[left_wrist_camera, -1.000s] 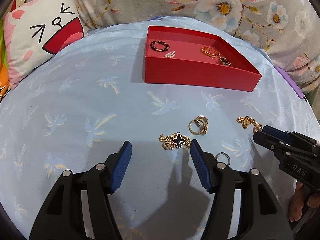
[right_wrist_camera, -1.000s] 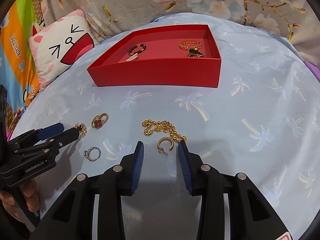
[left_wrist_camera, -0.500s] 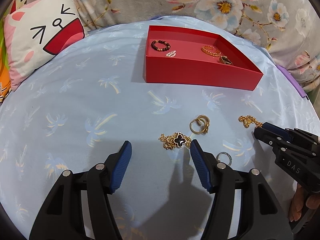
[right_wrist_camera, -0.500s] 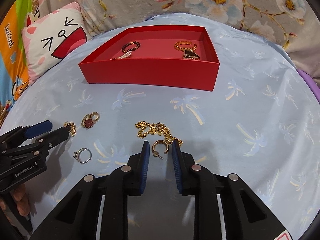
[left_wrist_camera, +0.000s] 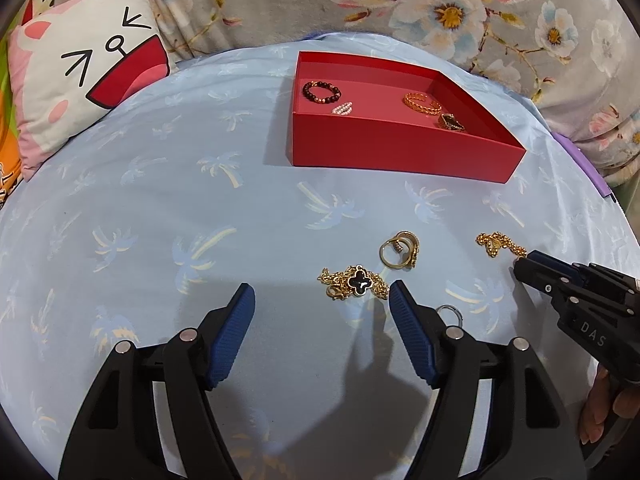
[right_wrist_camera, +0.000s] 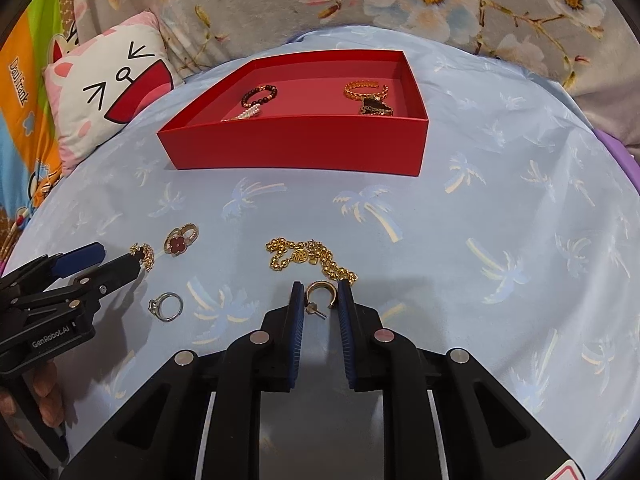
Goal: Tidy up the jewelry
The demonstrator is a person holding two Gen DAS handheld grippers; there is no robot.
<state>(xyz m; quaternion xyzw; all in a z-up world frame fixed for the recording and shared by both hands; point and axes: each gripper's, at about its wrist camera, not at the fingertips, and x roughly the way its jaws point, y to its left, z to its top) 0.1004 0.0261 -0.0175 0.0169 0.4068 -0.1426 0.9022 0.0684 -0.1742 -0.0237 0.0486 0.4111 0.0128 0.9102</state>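
My right gripper is closing, its blue pads meeting the sides of a gold hoop earring that lies on the cloth. A gold chain bracelet lies just beyond it. My left gripper is opening with nothing between its pads. A gold bracelet with a black clover lies just ahead, by the right finger. Gold rings sit a little farther off. A silver ring shows behind that finger. The red tray at the back holds a bead bracelet, a gold bangle and small pieces.
The jewelry lies on a light blue cloth with palm prints over a rounded surface. A cartoon cushion leans at the back left, and floral fabric runs behind the tray. A hand holds the right gripper's handle.
The right jaws have narrowed from well apart to snug around the hoop earring. The left jaws have widened slightly. Neither gripper has shifted over the cloth.
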